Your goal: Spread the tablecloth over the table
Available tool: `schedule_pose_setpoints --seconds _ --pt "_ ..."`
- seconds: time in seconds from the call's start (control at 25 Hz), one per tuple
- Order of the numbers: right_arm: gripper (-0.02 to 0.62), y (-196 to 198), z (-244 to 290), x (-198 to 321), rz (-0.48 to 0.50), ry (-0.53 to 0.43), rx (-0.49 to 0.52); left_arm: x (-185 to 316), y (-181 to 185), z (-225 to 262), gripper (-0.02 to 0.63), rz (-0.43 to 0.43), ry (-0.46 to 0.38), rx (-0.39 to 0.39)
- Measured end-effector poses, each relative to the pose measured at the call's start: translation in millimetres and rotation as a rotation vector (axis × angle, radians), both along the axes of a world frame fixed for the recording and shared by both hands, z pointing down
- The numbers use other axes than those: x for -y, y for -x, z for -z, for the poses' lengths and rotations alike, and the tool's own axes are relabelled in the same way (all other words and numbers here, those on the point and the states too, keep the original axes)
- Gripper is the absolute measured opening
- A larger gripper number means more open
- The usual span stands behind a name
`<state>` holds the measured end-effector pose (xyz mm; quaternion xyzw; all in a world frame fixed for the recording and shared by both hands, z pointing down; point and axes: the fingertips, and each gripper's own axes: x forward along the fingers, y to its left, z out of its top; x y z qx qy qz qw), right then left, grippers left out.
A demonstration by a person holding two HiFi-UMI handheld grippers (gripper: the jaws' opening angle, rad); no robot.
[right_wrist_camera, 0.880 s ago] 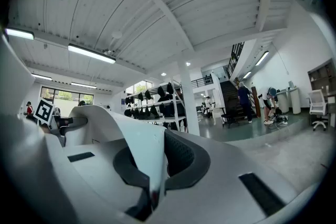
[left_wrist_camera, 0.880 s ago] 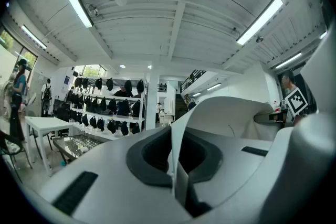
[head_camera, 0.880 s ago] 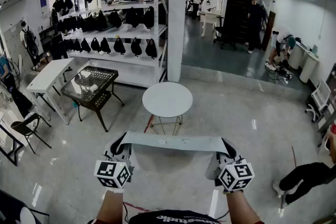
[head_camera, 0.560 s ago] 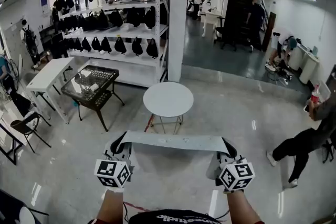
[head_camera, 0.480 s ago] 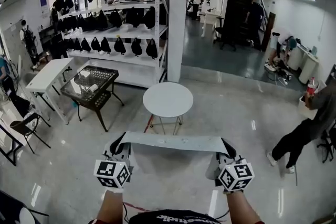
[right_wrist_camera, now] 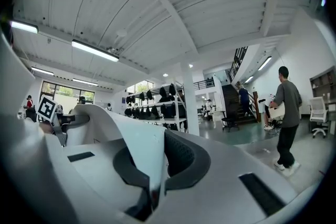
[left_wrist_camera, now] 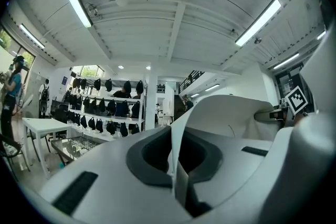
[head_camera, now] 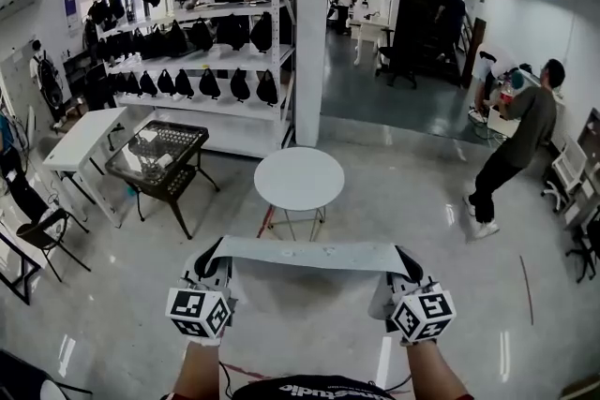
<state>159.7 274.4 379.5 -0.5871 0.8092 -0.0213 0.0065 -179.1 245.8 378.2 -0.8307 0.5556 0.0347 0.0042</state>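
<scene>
The pale fabric tablecloth (head_camera: 309, 255) spans from the left gripper (head_camera: 214, 252) to the right gripper (head_camera: 405, 259), each clamped on one end. Ahead of it on the floor (head_camera: 403, 201) stands the round white table (head_camera: 299, 178). To that table's left is the black mesh-topped table (head_camera: 159, 155), with the long white table (head_camera: 84, 138) farther left. Behind them are the white shelf rack (head_camera: 202, 61) and the square white pillar (head_camera: 311, 33).

Tablecloth (head_camera: 309, 254) corners out of sight inside left claw (head_camera: 210, 258) and right claw (head_camera: 406, 259).

Rack (head_camera: 187, 59) of black bags (head_camera: 240, 85) beside pillar (head_camera: 310, 42)
</scene>
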Motion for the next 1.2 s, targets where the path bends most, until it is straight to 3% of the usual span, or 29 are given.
schedule_pose_setpoints --seconds 0.8,1.2 --pt "0.026 62.7 1.8 7.1 -0.032 -0.004 -0.013 18.2 62.2 -2.9 0.017 -0.046 -0.028 -0.010" --pt "0.026 62.9 -2.2 38.0 -0.025 -0.008 -0.031 49.3 62.8 -14.5 0.017 -0.042 -0.017 -0.010"
